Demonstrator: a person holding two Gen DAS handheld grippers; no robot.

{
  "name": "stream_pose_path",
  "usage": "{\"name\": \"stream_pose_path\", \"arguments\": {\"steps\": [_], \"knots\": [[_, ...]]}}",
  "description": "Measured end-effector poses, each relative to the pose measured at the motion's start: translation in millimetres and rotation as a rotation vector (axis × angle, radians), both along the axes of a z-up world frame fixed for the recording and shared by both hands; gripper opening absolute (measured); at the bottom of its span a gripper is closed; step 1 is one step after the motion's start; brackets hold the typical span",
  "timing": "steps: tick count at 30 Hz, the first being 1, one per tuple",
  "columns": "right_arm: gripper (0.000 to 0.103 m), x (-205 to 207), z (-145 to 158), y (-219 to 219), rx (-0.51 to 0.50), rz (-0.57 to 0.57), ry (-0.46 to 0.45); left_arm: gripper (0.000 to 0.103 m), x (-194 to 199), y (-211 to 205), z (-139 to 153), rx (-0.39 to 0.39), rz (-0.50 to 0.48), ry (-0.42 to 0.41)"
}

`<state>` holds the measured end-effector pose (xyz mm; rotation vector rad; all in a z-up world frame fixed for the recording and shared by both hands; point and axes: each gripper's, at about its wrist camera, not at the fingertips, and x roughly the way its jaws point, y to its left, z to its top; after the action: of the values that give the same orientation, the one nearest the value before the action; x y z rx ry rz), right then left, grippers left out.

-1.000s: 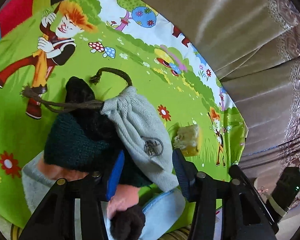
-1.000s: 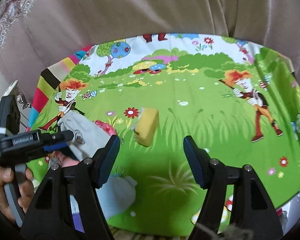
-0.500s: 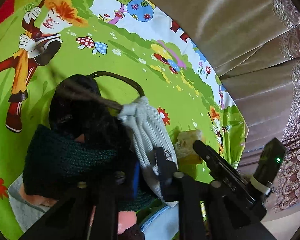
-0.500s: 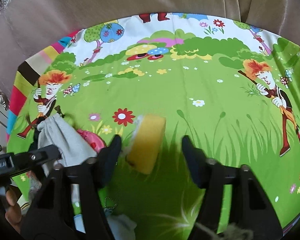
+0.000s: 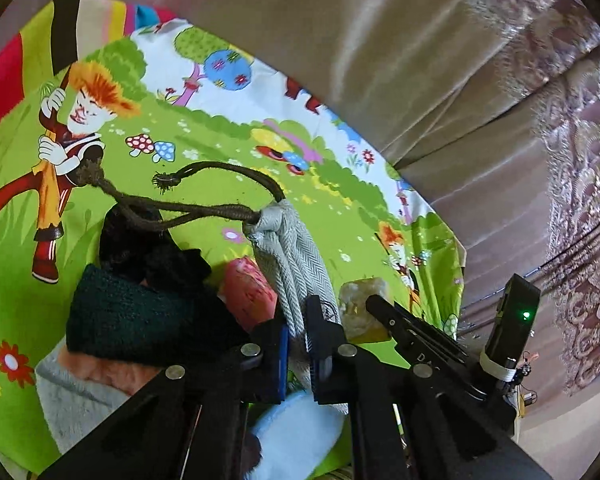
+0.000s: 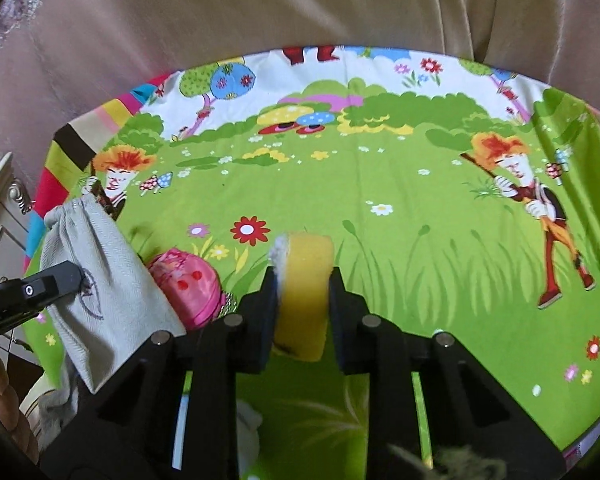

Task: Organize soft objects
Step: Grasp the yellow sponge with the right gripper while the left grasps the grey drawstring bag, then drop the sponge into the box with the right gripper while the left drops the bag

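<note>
Left gripper (image 5: 296, 344): jaws closed tight, blue pads pinching a fold of the grey drawstring pouch (image 5: 296, 264); the tool tilts downward, its black finger also visible at the left edge of the right wrist view. Right gripper (image 6: 303, 300): jaws have just been closing and now press both sides of the yellow sponge (image 6: 304, 280), pointing steeply down. A hand (image 6: 4, 396) grips the left tool's handle, lower left.

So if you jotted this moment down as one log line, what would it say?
left gripper: shut on grey drawstring pouch | right gripper: jaws just closing, squeezing yellow sponge | surface: cartoon cloth
</note>
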<state>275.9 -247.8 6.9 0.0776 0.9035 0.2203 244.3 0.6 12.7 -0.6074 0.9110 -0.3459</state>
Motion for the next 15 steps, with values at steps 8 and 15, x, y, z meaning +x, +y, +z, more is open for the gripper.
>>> {"name": "stream_pose_path", "arguments": {"steps": [8, 15], "knots": [[0.027, -53, 25, -7, -0.053, 0.005, -0.075, 0.008, -36, -13, 7, -0.021, -0.02, -0.027], [0.027, -93, 40, -15, -0.076, -0.001, -0.107, 0.008, -63, -21, 9, -0.046, -0.02, -0.031]]}}
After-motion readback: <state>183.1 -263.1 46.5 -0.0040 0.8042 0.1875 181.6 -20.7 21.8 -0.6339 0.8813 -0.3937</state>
